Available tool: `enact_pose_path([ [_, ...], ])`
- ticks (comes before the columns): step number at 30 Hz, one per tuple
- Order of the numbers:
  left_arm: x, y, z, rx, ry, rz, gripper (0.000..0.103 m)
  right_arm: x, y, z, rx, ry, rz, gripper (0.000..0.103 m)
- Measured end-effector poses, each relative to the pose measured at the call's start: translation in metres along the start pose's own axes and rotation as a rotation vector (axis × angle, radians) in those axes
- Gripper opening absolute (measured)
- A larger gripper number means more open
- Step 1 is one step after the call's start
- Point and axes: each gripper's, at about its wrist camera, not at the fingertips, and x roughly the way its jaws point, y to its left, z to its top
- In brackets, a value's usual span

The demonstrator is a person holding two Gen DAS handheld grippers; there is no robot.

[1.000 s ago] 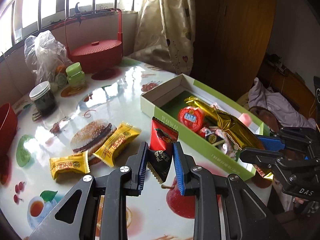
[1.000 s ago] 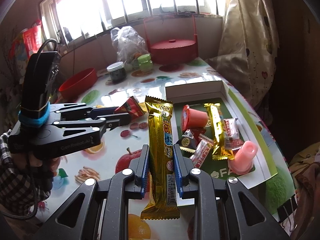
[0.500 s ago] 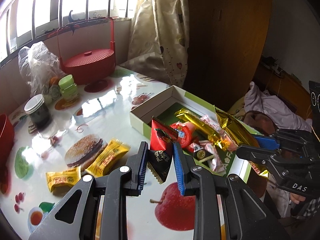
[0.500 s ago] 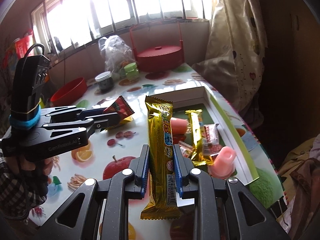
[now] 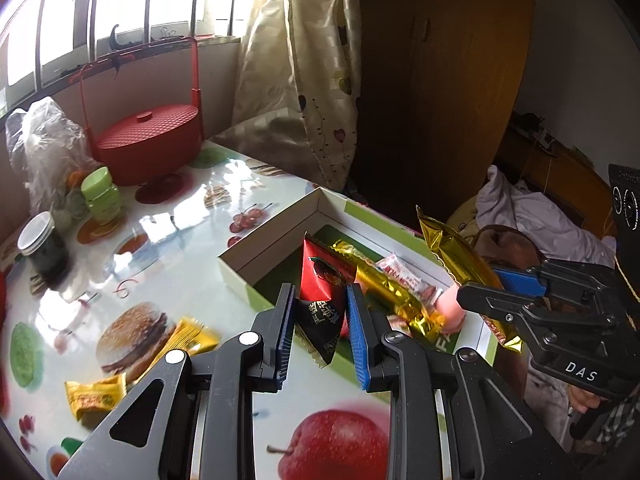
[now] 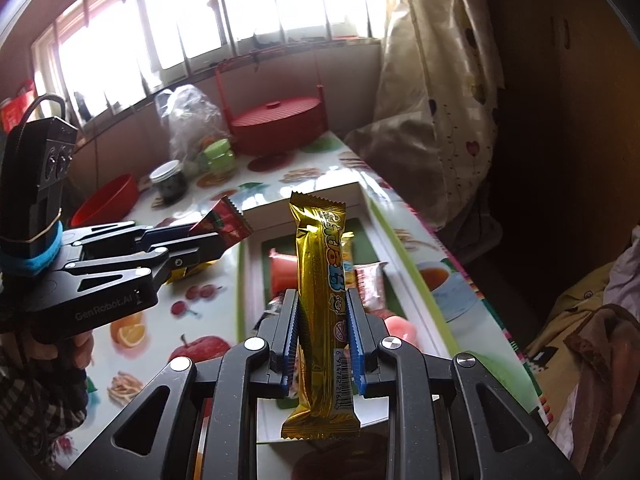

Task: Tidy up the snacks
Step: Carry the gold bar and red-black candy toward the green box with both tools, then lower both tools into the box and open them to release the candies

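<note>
snacks ride in both grippers above the box [image 5: 280, 236] on the worktop [image 5: 168, 248]: left gripper [image 5: 320, 328] fingers clamp a red-and-black packet [image 5: 324, 292], right gripper [image 6: 322, 336] fingers clamp a gold bar [image 6: 320, 280] upright, likely so each drops in beside the sweets already there.

The left wrist view looks from just above the table down past the near corner of the snack box [image 5: 280, 236], facing the wardrobe side; the right wrist view sits higher, over the snack box's [image 6: 404, 276] near end, facing the window — both share the box and the red basket [image 5: 150, 146] beyond it.
</note>
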Motion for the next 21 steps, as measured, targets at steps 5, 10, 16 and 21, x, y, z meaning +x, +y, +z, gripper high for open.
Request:
enact_pose_path([
  [5,0.016,0.001,0.005,-0.014,0.021,-0.007,0.027,0.009,-0.010,0.004,0.030,0.015,-0.022,0.021],
  [10,0.029,0.002,0.010,-0.018,0.035,-0.016,0.027,0.019,-0.012,0.006,0.037,0.034,-0.036,0.021],
  [16,0.043,0.009,0.015,-0.043,0.053,-0.019,0.027,0.033,-0.013,0.005,0.031,0.070,-0.057,0.021],
  [21,0.054,0.012,0.016,-0.055,0.071,-0.017,0.027,0.043,-0.011,0.003,0.021,0.092,-0.071,0.021],
])
